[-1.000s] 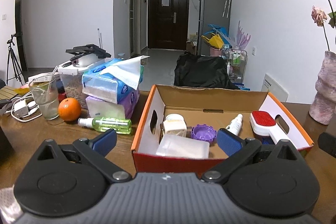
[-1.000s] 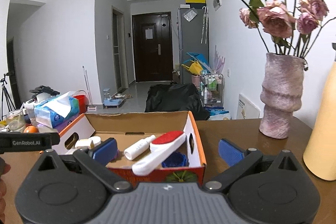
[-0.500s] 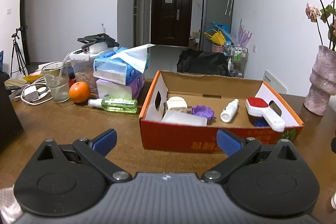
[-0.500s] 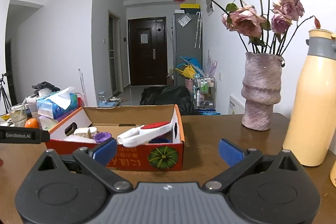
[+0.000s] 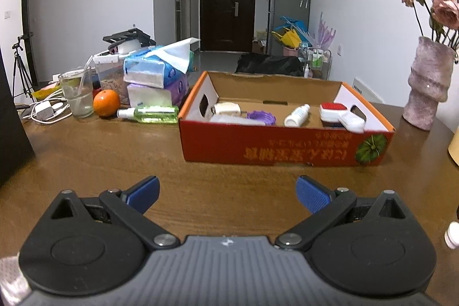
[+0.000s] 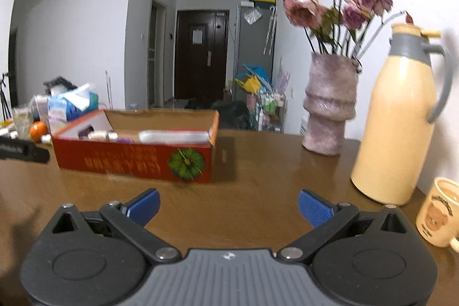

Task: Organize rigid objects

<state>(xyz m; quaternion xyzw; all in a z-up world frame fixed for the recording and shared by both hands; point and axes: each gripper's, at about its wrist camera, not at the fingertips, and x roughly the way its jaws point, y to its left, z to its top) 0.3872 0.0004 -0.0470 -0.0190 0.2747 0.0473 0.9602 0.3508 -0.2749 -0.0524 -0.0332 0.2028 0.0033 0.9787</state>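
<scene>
Left gripper point(image 5: 227, 192) hovers low over the wooden table point(image 5: 86, 157), jaws spread wide and holding nothing; the right gripper point(image 6: 228, 205) is likewise spread and empty, its view somewhat blurred. At centre right of the left view sits the red cardboard box point(image 5: 284, 146), the collecting point, already holding a white plug adapter point(image 5: 226, 108), a purple lid point(image 5: 261, 116), a small white bottle point(image 5: 297, 115) and a red-topped lint brush point(image 5: 341, 114). Left of the box, touching its wall or just beside it (hard to say which), a green spray bottle point(image 5: 149, 114) lies on its side by an orange point(image 5: 106, 103); it looks the likeliest next candidate. At the far right edge a small white object point(image 5: 451, 237) is too cropped to name. In the right view, a cream thermos jug point(image 6: 401, 116) and bear mug point(image 6: 439, 212) stand well apart from the box.
</scene>
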